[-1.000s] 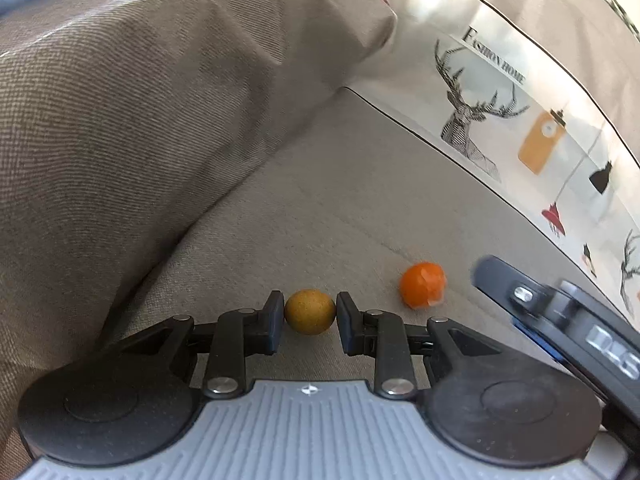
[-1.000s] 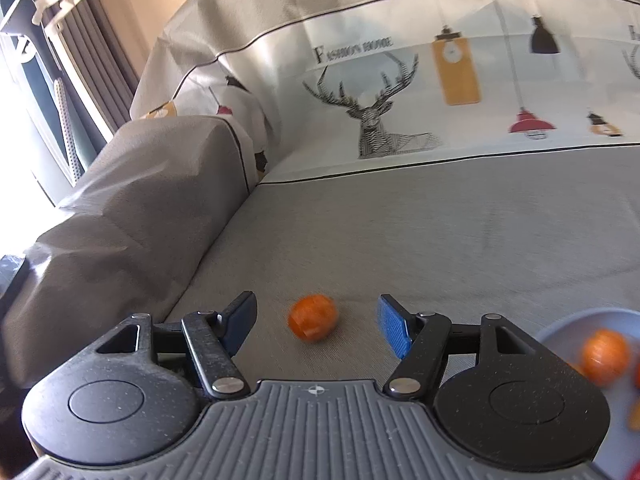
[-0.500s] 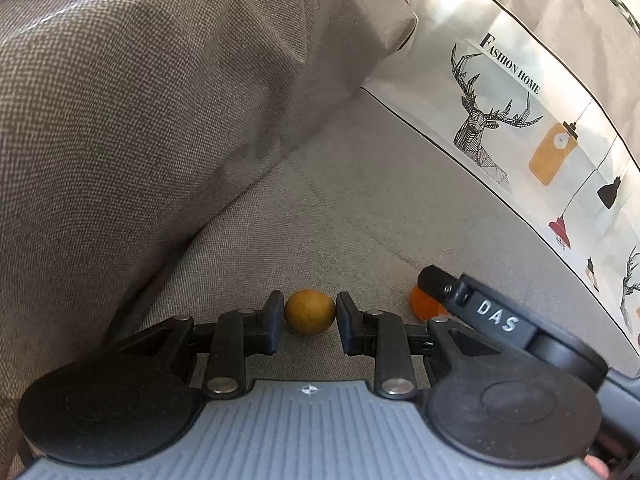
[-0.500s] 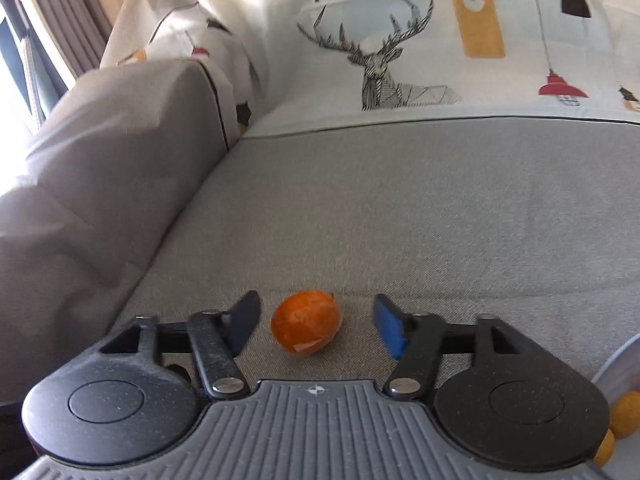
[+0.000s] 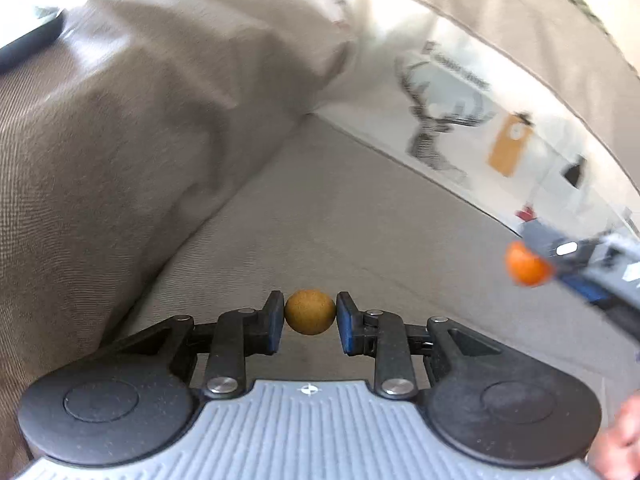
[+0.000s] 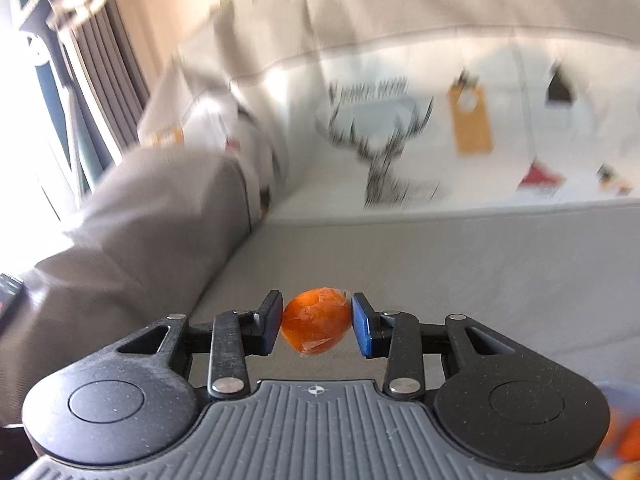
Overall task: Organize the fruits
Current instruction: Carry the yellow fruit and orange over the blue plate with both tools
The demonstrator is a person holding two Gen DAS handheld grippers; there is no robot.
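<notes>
My left gripper (image 5: 310, 318) is shut on a small round brown-yellow fruit (image 5: 310, 317) and holds it above the grey sofa seat (image 5: 340, 220). My right gripper (image 6: 316, 326) is shut on an orange fruit (image 6: 316, 326) wrapped in clear film, lifted off the seat. In the left wrist view the right gripper (image 5: 560, 268) shows at the right edge with the orange fruit (image 5: 526, 268) between its fingers. The rim of a pale plate (image 6: 616, 396) with orange fruits (image 6: 628, 444) shows at the bottom right of the right wrist view.
A grey sofa armrest (image 5: 120, 140) rises on the left. A white printed cloth with a deer (image 6: 384, 152) covers the sofa back. Curtains (image 6: 100, 40) hang at the far left. A dark flat object (image 5: 28, 44) lies on the armrest.
My right gripper has closed on the orange fruit and lifted it off the seat. My left gripper has also risen with the brown fruit. Both views are blurred by motion.
</notes>
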